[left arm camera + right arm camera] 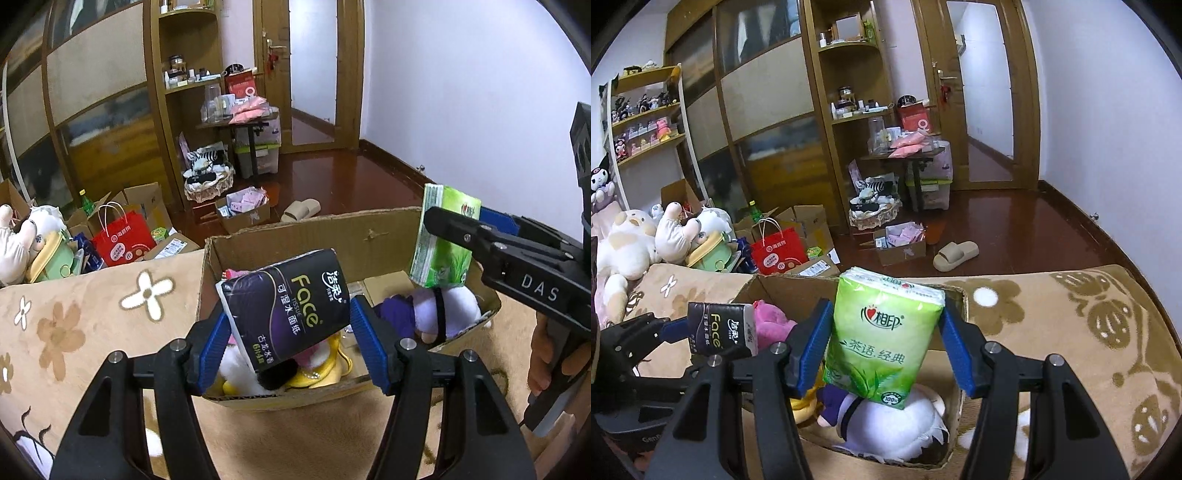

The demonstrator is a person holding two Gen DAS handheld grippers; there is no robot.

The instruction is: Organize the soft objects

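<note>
My left gripper (288, 314) is shut on a black "Face" tissue pack (284, 302), which hangs tilted over the left part of an open cardboard box (314, 225). In the right wrist view the same black pack (720, 328) shows at the left. My right gripper (882, 325) is shut on a green tissue pack (882, 332), held upright over the box's (790, 284) right part. Seen from the left wrist, the green pack (443, 236) sits in the right gripper (458, 221). Inside the box lie a white and purple plush (894, 424), a yellow plush (332, 365) and a pink plush (772, 321).
The box rests on a beige flowered blanket (1071, 332). A pile of plush toys (628, 243) lies at the left, with a red paper bag (779, 251) and open cartons on the floor beyond. A slipper (955, 254) lies on the dark wood floor. A hand (546, 354) grips the right tool.
</note>
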